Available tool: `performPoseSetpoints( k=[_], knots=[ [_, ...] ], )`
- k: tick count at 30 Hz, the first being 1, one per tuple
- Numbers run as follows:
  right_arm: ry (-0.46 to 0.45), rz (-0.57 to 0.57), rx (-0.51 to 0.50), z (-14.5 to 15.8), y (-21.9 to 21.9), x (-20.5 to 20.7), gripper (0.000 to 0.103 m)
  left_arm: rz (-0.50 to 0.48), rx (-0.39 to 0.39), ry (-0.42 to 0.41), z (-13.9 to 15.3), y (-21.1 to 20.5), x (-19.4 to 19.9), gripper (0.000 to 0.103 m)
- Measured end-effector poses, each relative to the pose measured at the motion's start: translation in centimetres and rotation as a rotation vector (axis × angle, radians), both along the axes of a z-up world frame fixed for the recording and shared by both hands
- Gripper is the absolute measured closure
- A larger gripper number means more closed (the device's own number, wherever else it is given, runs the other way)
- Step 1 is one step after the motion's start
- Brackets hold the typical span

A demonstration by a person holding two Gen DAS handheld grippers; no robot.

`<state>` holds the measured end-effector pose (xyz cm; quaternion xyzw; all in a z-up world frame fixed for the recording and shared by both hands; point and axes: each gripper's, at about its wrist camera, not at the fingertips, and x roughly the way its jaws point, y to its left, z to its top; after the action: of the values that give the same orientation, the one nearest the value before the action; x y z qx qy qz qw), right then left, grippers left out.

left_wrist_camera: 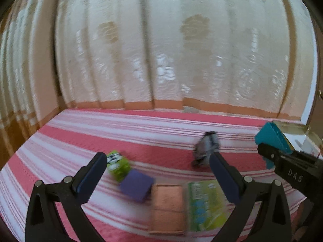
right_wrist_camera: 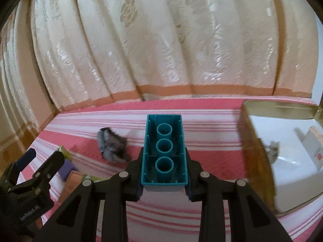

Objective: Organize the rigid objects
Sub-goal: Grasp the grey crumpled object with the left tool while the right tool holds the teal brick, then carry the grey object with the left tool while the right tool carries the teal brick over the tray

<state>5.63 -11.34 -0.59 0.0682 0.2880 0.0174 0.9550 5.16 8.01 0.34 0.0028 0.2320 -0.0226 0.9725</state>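
Teal block [right_wrist_camera: 164, 151]: clamped in right gripper [right_wrist_camera: 164, 181], jaws tight on both long sides, hollow underside toward camera, held above striped bed [right_wrist_camera: 212, 133]. Open box [right_wrist_camera: 282, 161] just right of block; judged drop target. Left gripper [left_wrist_camera: 158, 167] wide open, nothing held, over purple block [left_wrist_camera: 137, 184], orange block [left_wrist_camera: 168, 199], green packet [left_wrist_camera: 206, 203]. Advice: carry block level, clear box wall before release. Grey crumpled item [right_wrist_camera: 112, 146] apart; avoid.
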Motion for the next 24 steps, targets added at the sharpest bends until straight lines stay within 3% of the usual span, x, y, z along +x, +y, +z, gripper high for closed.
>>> performPoseSetpoints(
  k=[5,11,14,16,17,18,24],
  knots=[
    [-0.045,-0.038,0.012,1.0,-1.8,-0.5,0.069,-0.058,-0.004,0.033,0.2,-3.0,1.9,0.001],
    [-0.074,-0.047,-0.021,1.7,-2.7,-0.9,0.069,-0.064,-0.069,0.162,-0.7,-5.0,6.0,0.021],
    [-0.067,-0.051,-0.015,1.8,-3.4,-0.8,0.069,-0.048,-0.088,0.233,-1.8,-5.7,7.8,0.036],
    [-0.057,-0.051,-0.004,1.8,-3.6,-0.6,0.069,-0.043,-0.102,0.296,-2.6,-5.9,8.9,0.052],
    [-0.054,-0.047,0.001,1.8,-3.7,-0.6,0.069,-0.046,-0.114,0.317,-2.9,-5.8,9.2,0.067],
    [-0.051,-0.042,0.002,1.8,-3.6,-0.5,0.069,-0.050,-0.128,0.337,-3.2,-5.7,9.4,0.072],
    [-0.060,-0.042,-0.004,1.8,-3.6,-0.9,0.069,-0.054,-0.157,0.261,-2.5,-5.1,7.7,0.074]
  ],
)
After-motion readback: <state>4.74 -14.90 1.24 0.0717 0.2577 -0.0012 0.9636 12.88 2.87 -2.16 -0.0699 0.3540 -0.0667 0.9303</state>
